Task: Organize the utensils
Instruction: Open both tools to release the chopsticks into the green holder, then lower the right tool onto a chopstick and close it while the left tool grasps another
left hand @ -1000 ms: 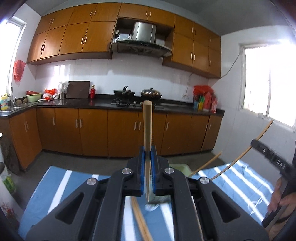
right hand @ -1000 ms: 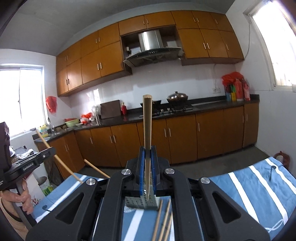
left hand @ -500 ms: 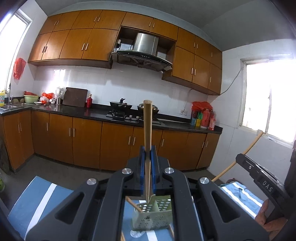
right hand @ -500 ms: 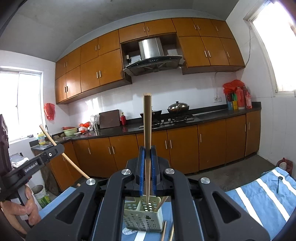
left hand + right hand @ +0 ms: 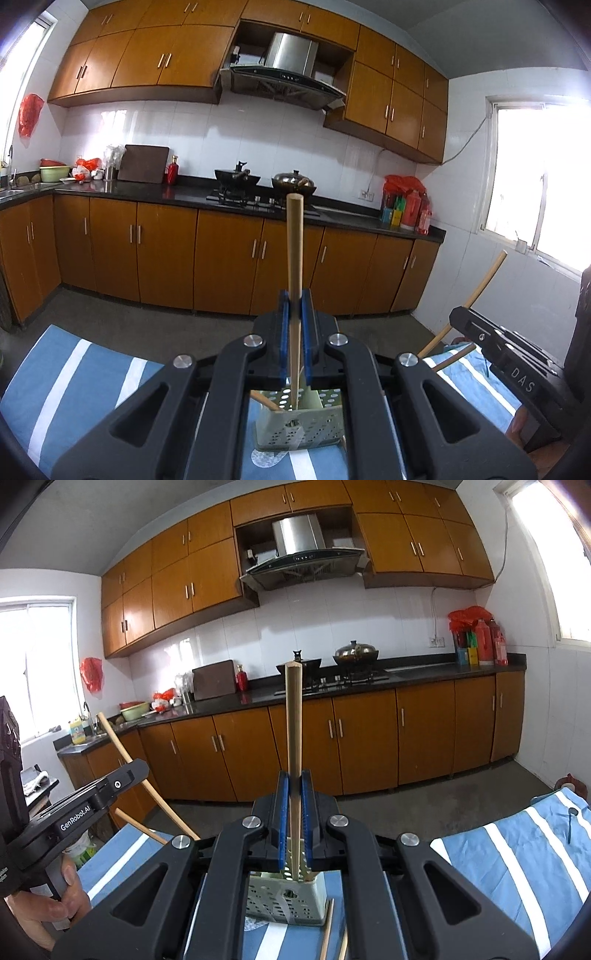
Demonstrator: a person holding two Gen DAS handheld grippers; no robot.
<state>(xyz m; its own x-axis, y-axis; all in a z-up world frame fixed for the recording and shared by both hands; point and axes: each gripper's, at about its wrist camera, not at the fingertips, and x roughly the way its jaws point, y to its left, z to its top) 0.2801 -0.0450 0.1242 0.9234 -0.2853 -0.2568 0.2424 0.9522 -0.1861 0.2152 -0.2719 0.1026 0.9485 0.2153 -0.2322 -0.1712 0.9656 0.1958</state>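
Observation:
My left gripper is shut on an upright wooden chopstick whose lower tip hangs just over a pale green perforated utensil basket. Another chopstick leans inside that basket. My right gripper is likewise shut on an upright chopstick, its lower end at the mouth of the same basket. Each gripper shows in the other's view: the right one at the right edge, the left one at the left edge, held by a hand.
The basket stands on a blue cloth with white stripes. Loose chopsticks lie on the cloth in front of the basket. Brown kitchen cabinets and a dark counter with a stove fill the background.
Both grippers have moved toward the basket and sunk a little; the basket has come into view under each pair of fingers. Both grips on the chopsticks are unchanged.

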